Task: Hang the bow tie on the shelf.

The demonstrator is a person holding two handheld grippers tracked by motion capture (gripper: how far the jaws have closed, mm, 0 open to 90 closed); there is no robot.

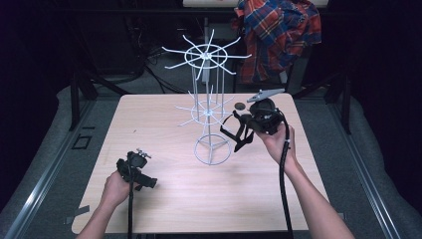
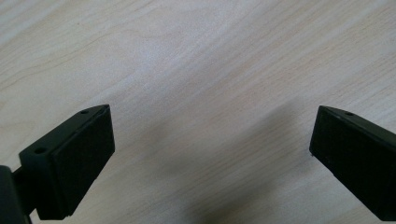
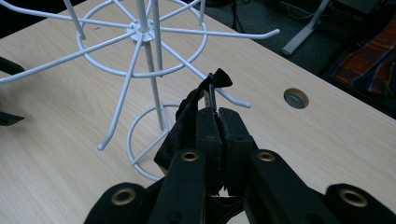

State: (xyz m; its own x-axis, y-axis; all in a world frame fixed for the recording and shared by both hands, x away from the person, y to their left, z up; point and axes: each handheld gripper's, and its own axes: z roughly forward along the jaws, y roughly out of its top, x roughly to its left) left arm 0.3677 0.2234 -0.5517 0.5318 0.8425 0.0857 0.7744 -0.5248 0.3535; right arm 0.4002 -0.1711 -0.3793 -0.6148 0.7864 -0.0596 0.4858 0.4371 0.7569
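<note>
So right gripper (image 3: 218,122) is pinched tight on a black fabric strap (image 3: 196,100) beside the white wire rack (image 1: 207,107); left gripper (image 2: 210,154) gapes wide, holding nothing, over the wooden table (image 2: 187,56).

The left hand (image 1: 117,188) holds the left gripper (image 1: 149,183) low over the near left of the table, its jaws spread wide apart. The right hand (image 1: 275,141) holds the right gripper (image 3: 219,116) raised, pointing left, its jaws pinched together on a black strap (image 3: 187,116)
</note>
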